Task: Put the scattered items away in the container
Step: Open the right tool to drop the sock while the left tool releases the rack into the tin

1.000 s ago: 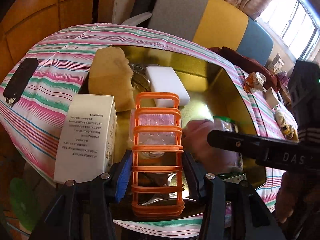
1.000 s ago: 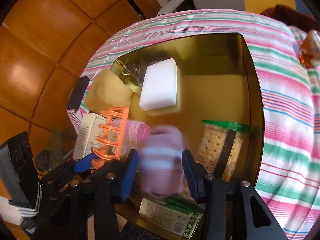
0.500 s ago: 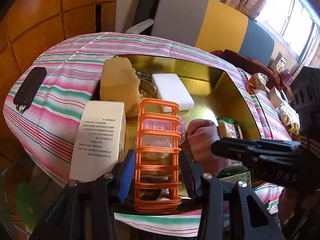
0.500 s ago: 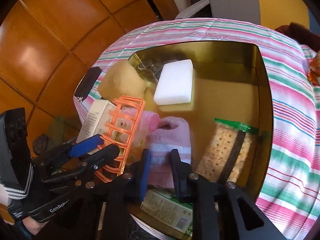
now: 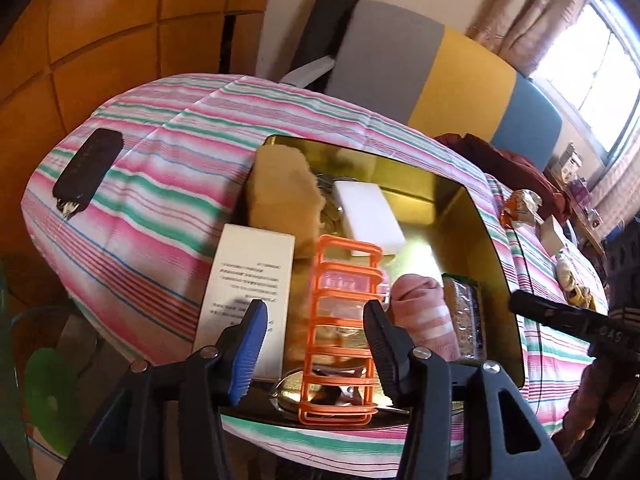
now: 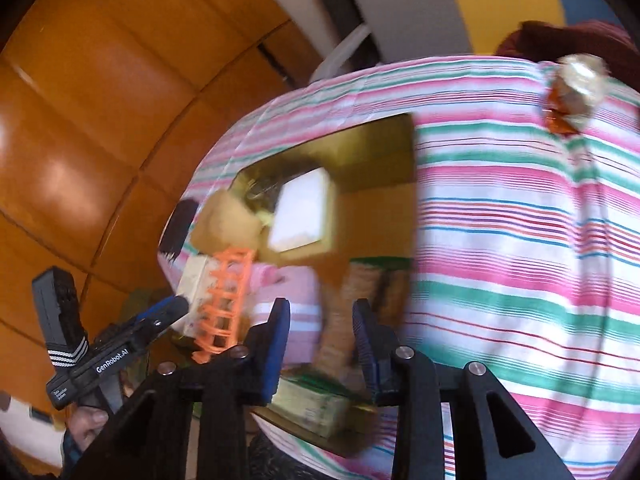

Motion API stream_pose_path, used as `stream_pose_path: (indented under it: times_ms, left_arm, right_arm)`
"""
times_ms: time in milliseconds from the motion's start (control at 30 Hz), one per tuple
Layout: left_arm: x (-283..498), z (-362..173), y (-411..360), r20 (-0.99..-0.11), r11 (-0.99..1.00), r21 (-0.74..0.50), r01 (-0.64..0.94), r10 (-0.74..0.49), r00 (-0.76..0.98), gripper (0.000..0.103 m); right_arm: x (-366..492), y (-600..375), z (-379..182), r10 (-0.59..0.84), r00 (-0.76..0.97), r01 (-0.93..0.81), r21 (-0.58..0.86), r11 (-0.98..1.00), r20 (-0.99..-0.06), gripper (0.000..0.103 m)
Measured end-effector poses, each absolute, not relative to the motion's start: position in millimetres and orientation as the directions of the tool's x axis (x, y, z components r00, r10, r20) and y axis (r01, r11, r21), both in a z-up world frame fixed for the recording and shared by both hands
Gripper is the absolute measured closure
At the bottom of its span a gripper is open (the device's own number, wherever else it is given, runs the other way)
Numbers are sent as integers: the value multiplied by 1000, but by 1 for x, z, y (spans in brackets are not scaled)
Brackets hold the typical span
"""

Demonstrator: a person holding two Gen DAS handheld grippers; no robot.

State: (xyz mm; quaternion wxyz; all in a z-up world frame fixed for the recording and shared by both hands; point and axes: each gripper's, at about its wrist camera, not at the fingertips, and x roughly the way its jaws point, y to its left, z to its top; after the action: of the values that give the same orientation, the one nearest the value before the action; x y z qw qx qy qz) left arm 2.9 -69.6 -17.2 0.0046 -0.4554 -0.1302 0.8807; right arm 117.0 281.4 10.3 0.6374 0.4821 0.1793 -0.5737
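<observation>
Left hand-held gripper [image 5: 312, 344]: we see its jaws spread wide, clear of the orange rack [image 5: 343, 332]; half a second ago they squeezed it.
Right hand-held gripper [image 6: 320, 340]: parted, empty; the pink striped sock [image 5: 426, 320] it pinched now lies in the gold tray [image 5: 460, 208].
Writing: we read "GenRobot.AI" on the left tool from the right view.
Left view only: white box [image 5: 246, 288] with unreadable print, black case [image 5: 88, 168] on the desk.

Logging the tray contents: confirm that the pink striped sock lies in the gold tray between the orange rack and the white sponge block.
Not quite. In the left wrist view the pink striped sock lies in the gold tray between the orange rack and the cracker packet; the white sponge block sits farther back.
</observation>
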Motion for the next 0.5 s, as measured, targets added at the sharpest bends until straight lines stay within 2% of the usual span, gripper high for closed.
stream_pose_path:
  times_ms: [100, 333, 500]
  left_arm:
    - [3, -16, -64, -802, -968, -232, 95, 135, -582, 52]
    - [1, -6, -47, -787, -958, -279, 69, 186, -589, 52]
    - [-3, 1, -17, -784, -962, -273, -7, 226, -578, 52]
  right_arm:
    - [88, 297, 15, -579, 242, 892, 413, -183, -779, 68]
    - [21, 331, 18, -605, 139, 847, 410, -337, -784, 55]
    - [-26, 362, 18, -602, 71, 795, 409, -447, -795, 54]
